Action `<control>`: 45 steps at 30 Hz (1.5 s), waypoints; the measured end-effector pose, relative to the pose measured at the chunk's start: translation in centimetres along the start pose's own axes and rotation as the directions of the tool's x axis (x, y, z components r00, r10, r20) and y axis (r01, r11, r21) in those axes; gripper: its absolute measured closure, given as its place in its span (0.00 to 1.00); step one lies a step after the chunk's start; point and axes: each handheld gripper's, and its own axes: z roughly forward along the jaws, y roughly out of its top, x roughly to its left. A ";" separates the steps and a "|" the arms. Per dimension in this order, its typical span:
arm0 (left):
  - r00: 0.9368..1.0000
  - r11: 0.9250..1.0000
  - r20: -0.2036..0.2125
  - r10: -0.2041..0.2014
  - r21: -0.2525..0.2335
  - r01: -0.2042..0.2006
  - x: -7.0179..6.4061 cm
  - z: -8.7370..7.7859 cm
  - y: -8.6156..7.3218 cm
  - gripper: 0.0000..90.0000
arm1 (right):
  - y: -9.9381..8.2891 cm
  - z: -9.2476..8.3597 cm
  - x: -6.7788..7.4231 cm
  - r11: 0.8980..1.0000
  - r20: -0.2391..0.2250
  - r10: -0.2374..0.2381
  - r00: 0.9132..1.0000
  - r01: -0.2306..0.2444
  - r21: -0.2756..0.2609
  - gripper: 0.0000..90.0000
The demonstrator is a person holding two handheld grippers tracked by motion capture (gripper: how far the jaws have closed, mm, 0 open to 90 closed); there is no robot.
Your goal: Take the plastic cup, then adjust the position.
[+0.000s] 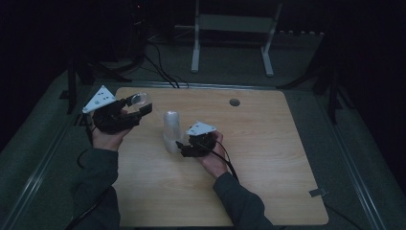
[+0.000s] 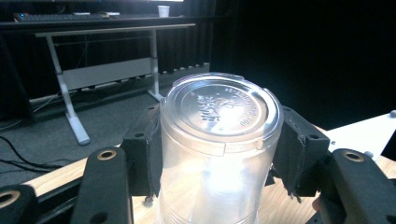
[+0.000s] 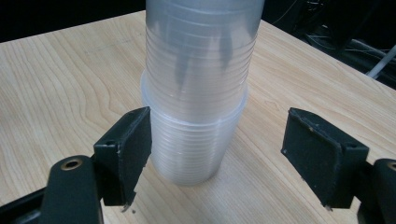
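Observation:
A single clear plastic cup (image 2: 219,140) is clamped between the black pads of my left gripper (image 2: 217,156), its embossed base facing the camera. In the high view this cup (image 1: 140,99) is held above the table's far left corner by the left gripper (image 1: 139,107). A stack of clear ribbed cups (image 1: 171,128) stands on the wooden table (image 1: 268,158) near its middle. My right gripper (image 1: 183,146) sits low just right of the stack's base. In the right gripper view its jaws stand open around the stack (image 3: 196,93), and the right pad (image 3: 322,154) is well apart from it.
A round cable hole (image 1: 234,102) sits in the tabletop toward the far edge. Beyond the table a white desk frame (image 1: 230,28) stands on the dark floor, with cables (image 1: 160,72) running across it. A small grey tab (image 1: 317,192) lies at the front right table edge.

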 end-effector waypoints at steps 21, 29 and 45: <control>0.998 0.998 0.001 -0.068 0.018 0.068 0.1 -0.7 -3.6 0.46 | -0.3 -1.3 1.1 0.999 -0.026 -0.030 0.999 0.029 -0.029 0.27; 0.996 0.995 -0.005 -0.089 0.039 0.089 -0.1 -0.7 -5.3 0.46 | -0.3 -1.4 1.6 0.998 -0.042 -0.051 0.998 0.050 -0.030 0.27; 0.987 0.986 -0.008 -0.160 0.039 0.160 -0.3 -0.7 -9.1 0.46 | -0.1 -1.5 2.2 0.996 -0.096 -0.074 0.993 0.069 -0.056 0.31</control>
